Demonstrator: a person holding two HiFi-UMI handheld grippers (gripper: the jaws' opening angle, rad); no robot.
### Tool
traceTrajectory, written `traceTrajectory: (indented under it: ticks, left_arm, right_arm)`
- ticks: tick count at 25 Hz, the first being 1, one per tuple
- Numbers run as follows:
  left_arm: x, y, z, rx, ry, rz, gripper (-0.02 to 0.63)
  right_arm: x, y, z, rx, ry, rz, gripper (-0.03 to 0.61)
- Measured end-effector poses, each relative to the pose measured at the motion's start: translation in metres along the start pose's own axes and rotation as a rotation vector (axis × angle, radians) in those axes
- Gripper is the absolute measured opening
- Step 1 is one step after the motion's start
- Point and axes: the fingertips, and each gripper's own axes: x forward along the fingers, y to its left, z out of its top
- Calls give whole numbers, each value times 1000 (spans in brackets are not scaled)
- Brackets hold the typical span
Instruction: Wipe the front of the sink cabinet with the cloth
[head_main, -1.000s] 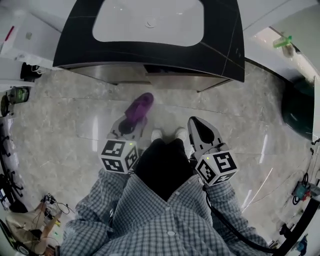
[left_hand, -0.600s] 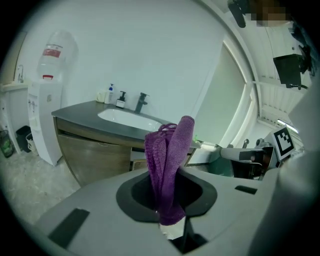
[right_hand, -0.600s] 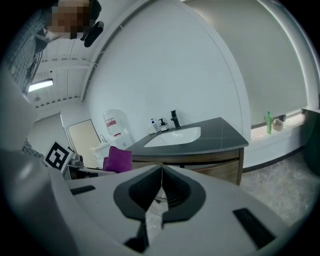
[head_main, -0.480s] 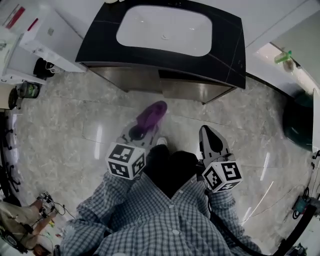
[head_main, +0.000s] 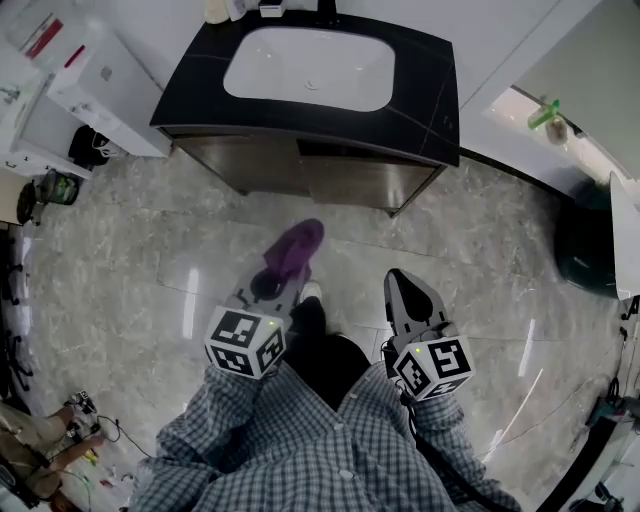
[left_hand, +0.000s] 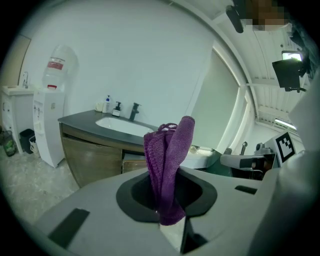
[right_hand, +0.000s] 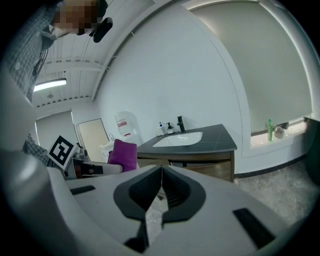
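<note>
A folded purple cloth (head_main: 294, 246) (left_hand: 168, 160) sticks up from my left gripper (head_main: 281, 266) (left_hand: 169, 197), whose jaws are shut on it. In the right gripper view the cloth (right_hand: 123, 155) shows at the left. The sink cabinet (head_main: 300, 172) (left_hand: 95, 157) (right_hand: 200, 162) with wood-tone fronts stands ahead under a dark countertop (head_main: 420, 115) and a white basin (head_main: 308, 68). Both grippers hang over the floor well short of the cabinet. My right gripper (head_main: 403, 287) (right_hand: 161, 172) has its jaws closed with nothing between them.
A white water dispenser (head_main: 100, 85) (left_hand: 50, 125) stands left of the cabinet. Soap bottles (left_hand: 111, 106) and a black tap (left_hand: 134, 111) sit on the counter. A dark green bin (head_main: 590, 245) is at the right, and a green bottle (head_main: 543, 113) stands on the window ledge. Cables (head_main: 95, 432) lie at the floor's lower left.
The cabinet now sits farther up in the head view, with more floor between it and the grippers. Both grippers keep their hold and spacing.
</note>
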Motion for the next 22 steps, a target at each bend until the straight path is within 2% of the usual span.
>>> traceTrajectory:
  ticks: [7,11,16,22]
  left_arm:
    - [-36,-58,-15,-7,-69,16,69]
    - [-58,-74,-17,-19,-112,36,69]
    - [-87,-83,-3,-2,-165,47,69]
    - [-113,-93,-6,8,-141,10,69]
  right_arm:
    - [-67,2,-19,-16,-13,38,18]
    - [-94,6,-32,-36,-14,55,18]
    - [-115,19,-35,-45,-30,76,18]
    - [-115,45,-25,-63,-49,130,18]
